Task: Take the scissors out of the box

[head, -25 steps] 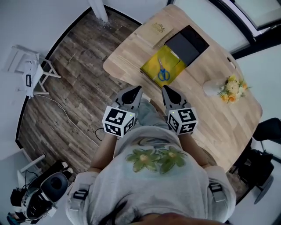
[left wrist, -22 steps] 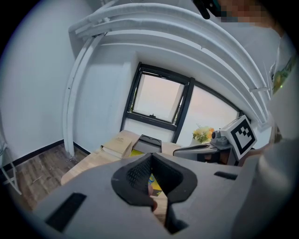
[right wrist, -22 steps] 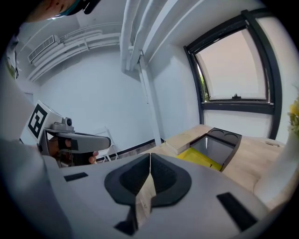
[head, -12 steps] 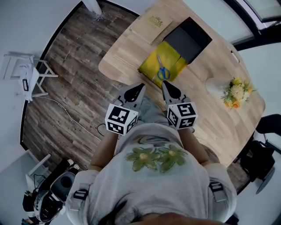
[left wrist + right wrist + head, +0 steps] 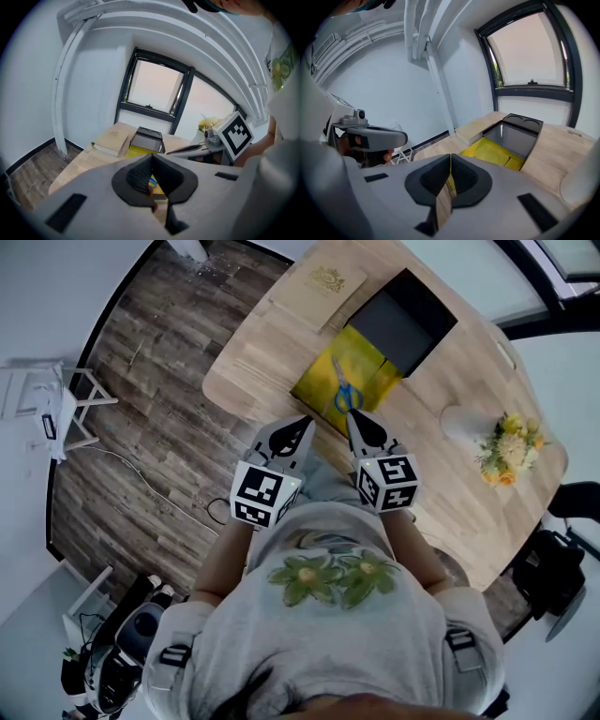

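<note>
**A:** Anyone else watching this one? The blue-handled metal scissors (image 5: 343,397) are lying flat inside the open yellow cardboard box (image 5: 367,367) on the light wooden bench (image 5: 253,362). Nothing is touching them yet.

**B:** Yep. The flat black lid (image 5: 405,322) sits on the far side of the box, so the top is wide open. I guess that's the point, it leaves a clean reach in from the near side.

**A:** What about the grippers?

**B:** Both are on the near side of the box, side by side, noses tipped down toward it. The left gripper (image 5: 305,423) has its fingers pressed together with nothing in them. Same for the right gripper (image 5: 352,416), pinched shut and empty.

**A:** Why shut, though?

**B:** Looks like a carrying pose to me. They'd have to spread before any grab. The right one lines up best with the handles, so my bet's on it. The left could steady the box, since a light box might slide.

**A:** Anything in the way?

**B:** Nah. The pale hardcover book (image 5: 323,285) lies beyond the box, and the white vase of yellow flowers (image 5: 466,426) stands well off to the box's right.
</note>
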Action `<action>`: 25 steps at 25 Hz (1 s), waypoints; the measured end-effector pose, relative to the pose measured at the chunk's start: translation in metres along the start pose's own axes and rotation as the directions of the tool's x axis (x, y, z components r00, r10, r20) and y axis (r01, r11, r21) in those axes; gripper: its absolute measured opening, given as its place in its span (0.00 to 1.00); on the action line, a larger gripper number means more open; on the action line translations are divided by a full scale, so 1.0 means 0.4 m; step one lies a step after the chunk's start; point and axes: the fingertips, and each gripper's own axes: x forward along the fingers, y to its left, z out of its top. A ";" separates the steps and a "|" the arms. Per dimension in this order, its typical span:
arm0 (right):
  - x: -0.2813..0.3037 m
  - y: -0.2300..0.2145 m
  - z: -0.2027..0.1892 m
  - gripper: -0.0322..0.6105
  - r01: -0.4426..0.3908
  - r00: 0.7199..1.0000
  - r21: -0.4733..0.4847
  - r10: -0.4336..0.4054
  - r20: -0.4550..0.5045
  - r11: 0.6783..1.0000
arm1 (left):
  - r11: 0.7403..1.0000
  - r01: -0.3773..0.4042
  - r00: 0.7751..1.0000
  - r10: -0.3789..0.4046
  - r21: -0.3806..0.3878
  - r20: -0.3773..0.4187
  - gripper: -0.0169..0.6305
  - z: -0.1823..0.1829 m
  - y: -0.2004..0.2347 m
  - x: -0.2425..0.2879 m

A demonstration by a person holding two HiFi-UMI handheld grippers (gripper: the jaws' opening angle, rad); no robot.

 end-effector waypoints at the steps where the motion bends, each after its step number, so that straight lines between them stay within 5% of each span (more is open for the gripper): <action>1: 0.006 -0.005 -0.002 0.06 0.002 1.000 0.002 -0.002 -0.006 1.000 | 1.000 0.001 1.000 -0.001 0.000 -0.004 0.04 -0.002 0.003 0.006; 25: 0.125 -0.061 -0.074 0.06 0.033 0.991 0.041 -0.028 -0.131 0.999 | 0.999 0.015 0.997 -0.019 -0.050 -0.081 0.04 -0.058 0.074 0.080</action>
